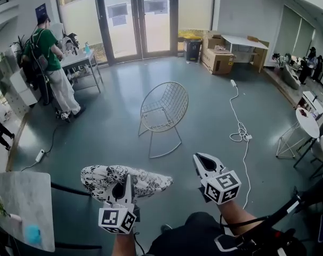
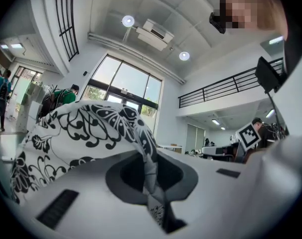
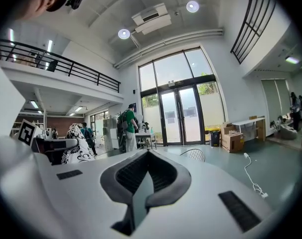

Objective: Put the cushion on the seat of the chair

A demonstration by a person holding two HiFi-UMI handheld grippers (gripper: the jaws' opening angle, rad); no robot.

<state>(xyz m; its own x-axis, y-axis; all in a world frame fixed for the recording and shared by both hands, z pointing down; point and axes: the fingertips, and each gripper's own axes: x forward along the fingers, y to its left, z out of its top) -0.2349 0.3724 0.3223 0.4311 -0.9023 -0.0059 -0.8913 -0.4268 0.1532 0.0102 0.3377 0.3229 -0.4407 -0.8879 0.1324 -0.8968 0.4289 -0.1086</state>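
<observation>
Nearest the wearer, the left gripper [image 1: 124, 184] was closed tight on the cushion [image 1: 148, 181], its jaws pinching a thin fold of the black-and-white patterned cover at the near edge. The cushion hung out ahead of it, carried flat above the floor and well short of the chair. In the left gripper view the fabric bunched and creased where it entered the jaws while the rest ballooned up over them, so it looked soft, light and floppy. A pinch on the cover alone would probably let the body sag and swing. A hold at the seam or edge seemed the sensible one, with a second pinch on the opposite edge to keep it level when lowered.

Beside it, the right gripper [image 1: 200, 159] was closed as well, its jaws together with nothing between them. It was held free of the cushion, a little ahead and to the right.

Both forearms reached forward from the bottom of the head view, roughly parallel. Both grippers pointed about level toward the chair, marker cubes facing up.

Farther on, the wire chair [image 1: 162, 111] stood alone on the grey-green floor with its seat bare. A white cable [image 1: 237, 116] trailed to its right. Beyond were cardboard boxes [image 1: 219, 60], the glass doors [image 1: 140, 17], and a person in a green top [image 1: 47, 49] at a table on the left.
</observation>
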